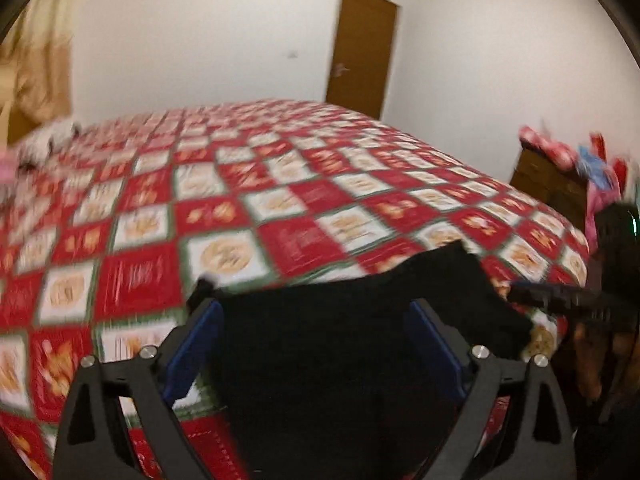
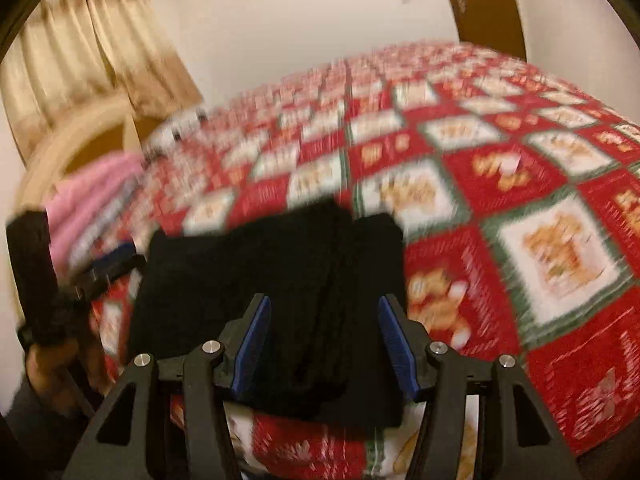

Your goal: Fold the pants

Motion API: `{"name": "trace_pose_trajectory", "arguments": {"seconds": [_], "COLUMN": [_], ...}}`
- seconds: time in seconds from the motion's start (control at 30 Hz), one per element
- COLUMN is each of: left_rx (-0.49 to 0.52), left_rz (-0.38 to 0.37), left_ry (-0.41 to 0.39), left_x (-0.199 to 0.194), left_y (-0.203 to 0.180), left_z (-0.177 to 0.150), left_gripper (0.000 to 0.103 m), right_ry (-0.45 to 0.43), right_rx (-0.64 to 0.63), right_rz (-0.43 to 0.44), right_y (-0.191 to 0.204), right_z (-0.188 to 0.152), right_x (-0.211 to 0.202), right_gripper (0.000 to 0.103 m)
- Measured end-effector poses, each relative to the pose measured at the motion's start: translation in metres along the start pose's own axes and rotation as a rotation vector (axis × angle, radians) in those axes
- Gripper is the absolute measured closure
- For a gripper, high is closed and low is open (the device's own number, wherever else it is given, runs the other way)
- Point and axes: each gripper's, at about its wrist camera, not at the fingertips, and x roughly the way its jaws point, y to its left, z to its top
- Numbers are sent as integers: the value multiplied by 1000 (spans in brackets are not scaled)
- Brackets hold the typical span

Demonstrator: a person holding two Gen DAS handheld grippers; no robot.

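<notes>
While the black pants [image 2: 276, 300] are lying folded at the near edge of the quilted bed [image 2: 520, 200], the left gripper [image 1: 316, 344] is hanging spread wide over them; the right gripper [image 2: 320, 344] is straddling the bundle half-open, grip uncertain; a snagging pad risks dragging layers apart.
</notes>
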Motion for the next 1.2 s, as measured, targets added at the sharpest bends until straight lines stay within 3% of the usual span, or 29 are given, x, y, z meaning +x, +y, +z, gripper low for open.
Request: {"name": "trace_pose_trajectory", "arguments": {"seconds": [0.03,0.07,0.13,0.3,0.43,0.7,0.8,0.9,0.97,1.03,1.13,1.2], "left_rx": [-20,-40,-53,-74,-52,-37,-40,-45,-32,-34,-40,-30], "left_rz": [2,11,42,13,27,47,40,32,37,45,44,56], "left_ry": [12,34,64,96,110,95,103,106,109,103,95,110], "left_x": [7,15,30,45,51,45,49,52,50,46,43,46], "left_y": [6,13,17,14,9,8,11,11,9,9,9,7], "left_z": [-3,-7,-11,-15,-19,-17,-18,-20,-20,-19,-18,-18], "left_gripper": [7,7,7,6,3,3,3,3,3,3,3,3], "right_ry": [32,38,17,14,54,71,72,67,23,-79,-139,-143], "right_rx": [-17,-34,-57,-32,-13,-68,-87,-8,-15,-46,-74,-132], "right_rz": [-2,-9,-9,-29,-43,-36,-75,-68,-95,-156,-90,-52], "right_y": [3,5,9,-7,-19,-4,-4,-19,-17,-8,7,25], "right_z": [-4,-6,-7,-8,-14,-14,-20,-19,-14,-7,5,12], "right_x": [5,6,-4,-14,-3,-17,-14,-10,-19,-36,-48,-44], "right_gripper": [55,79,85,88,89,88,88,78,71,71,68,56]}}
